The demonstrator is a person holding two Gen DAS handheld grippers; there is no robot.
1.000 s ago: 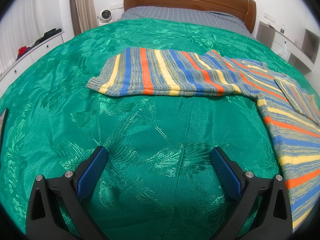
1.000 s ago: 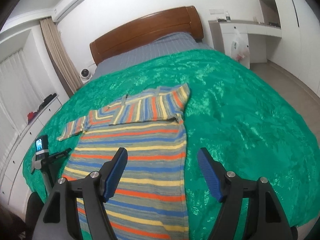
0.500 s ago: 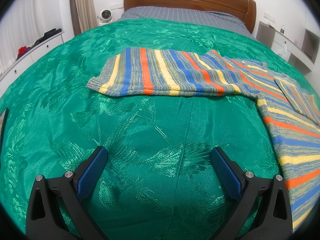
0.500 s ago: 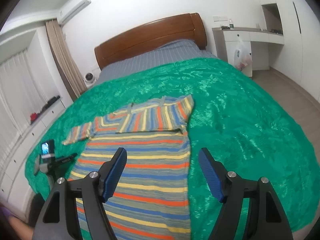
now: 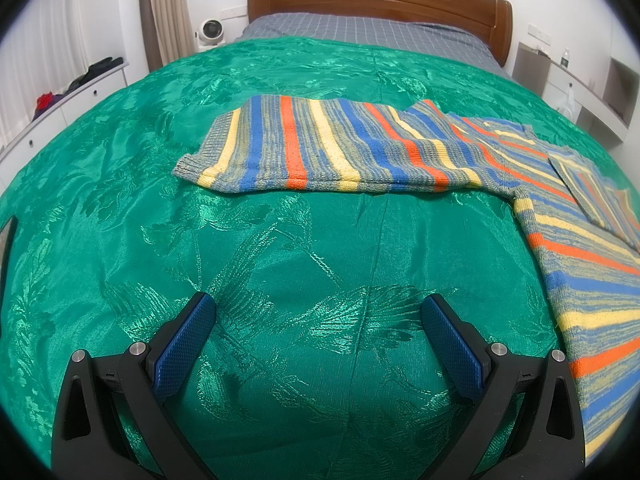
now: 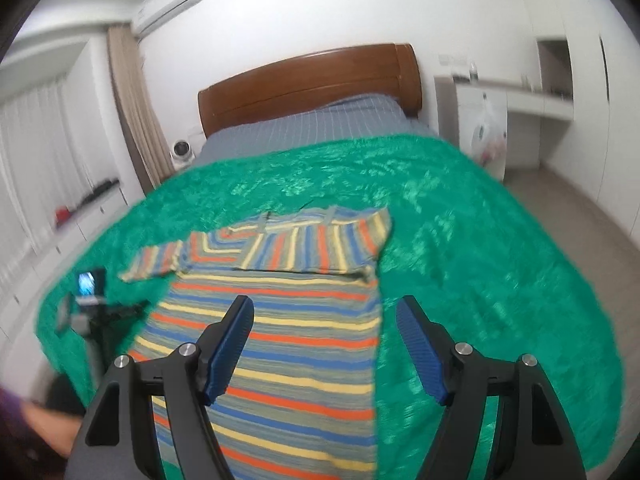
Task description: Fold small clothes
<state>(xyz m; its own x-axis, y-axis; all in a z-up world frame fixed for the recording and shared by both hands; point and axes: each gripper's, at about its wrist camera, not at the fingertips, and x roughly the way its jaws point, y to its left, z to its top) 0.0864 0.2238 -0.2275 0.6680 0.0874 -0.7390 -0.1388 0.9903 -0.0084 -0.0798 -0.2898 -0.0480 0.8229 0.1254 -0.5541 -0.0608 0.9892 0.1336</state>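
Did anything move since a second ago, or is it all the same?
Only the right gripper moved: it lifted and rolled a little, so its view now shows more of the room and looks blurred. Nothing was grabbed or let go. The left gripper stayed put, both sets of jaws stayed open, and the sweater lies just as it did, one sleeve folded in, on the green cover.

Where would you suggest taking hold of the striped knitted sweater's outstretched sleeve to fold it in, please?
Probably at the ribbed cuff of the striped knitted sweater. That sleeve lies flat and straight across the green satin bedspread, its cuff the free end farthest from the body. The open left hand-held gripper could come from the near side, pinching the cuff's edge.
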